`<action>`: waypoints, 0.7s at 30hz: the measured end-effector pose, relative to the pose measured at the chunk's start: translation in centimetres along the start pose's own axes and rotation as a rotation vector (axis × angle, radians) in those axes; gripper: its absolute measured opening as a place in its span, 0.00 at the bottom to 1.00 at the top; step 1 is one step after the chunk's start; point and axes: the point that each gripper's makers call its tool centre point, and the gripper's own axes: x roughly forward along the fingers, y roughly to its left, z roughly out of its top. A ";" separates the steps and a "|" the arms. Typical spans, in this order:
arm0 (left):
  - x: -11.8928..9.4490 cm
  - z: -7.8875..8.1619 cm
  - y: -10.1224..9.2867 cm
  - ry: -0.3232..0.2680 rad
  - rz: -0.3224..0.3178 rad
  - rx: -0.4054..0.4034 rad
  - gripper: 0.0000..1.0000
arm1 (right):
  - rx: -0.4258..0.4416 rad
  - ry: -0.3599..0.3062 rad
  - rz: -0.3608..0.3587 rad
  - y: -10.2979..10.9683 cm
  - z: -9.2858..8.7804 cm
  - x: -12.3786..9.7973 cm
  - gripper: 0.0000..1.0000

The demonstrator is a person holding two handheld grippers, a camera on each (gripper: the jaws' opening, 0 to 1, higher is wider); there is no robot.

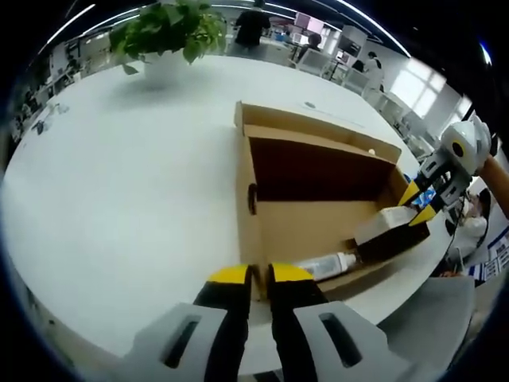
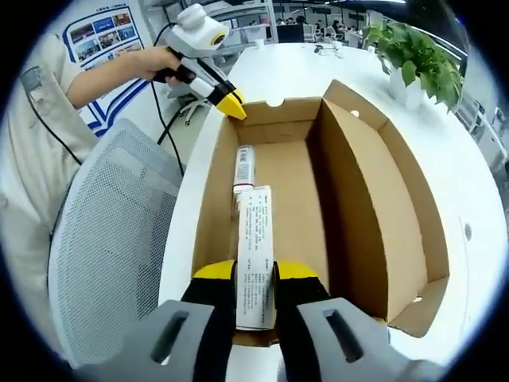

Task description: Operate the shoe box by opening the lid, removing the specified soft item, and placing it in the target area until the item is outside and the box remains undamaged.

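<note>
A brown cardboard shoe box [image 2: 358,207] is seen on a white tabletop [image 1: 119,183]. Black print is carried by the white carton [image 2: 254,255]; yellow tips mark the black tongs [image 2: 254,274].

One shoe box [image 2: 374,207], one tube [image 2: 243,167], one carton [image 2: 254,255], one plant [image 2: 413,52]

A potted plant [image 1: 169,30] stands on the white table [image 1: 119,199] beside a mesh chair [image 2: 111,263].
</note>
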 end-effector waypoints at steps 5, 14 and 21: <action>0.0 0.0 0.0 0.002 0.012 -0.015 0.05 | -0.018 -0.019 -0.025 -0.2 0.7 -1.0 0.15; 0.1 0.0 0.0 0.020 0.027 -0.019 0.04 | -0.044 -0.070 -0.070 -0.8 2.6 -4.4 0.15; 0.2 0.0 0.0 0.024 0.030 -0.013 0.04 | -0.069 -0.072 -0.090 -1.0 3.2 -7.0 0.15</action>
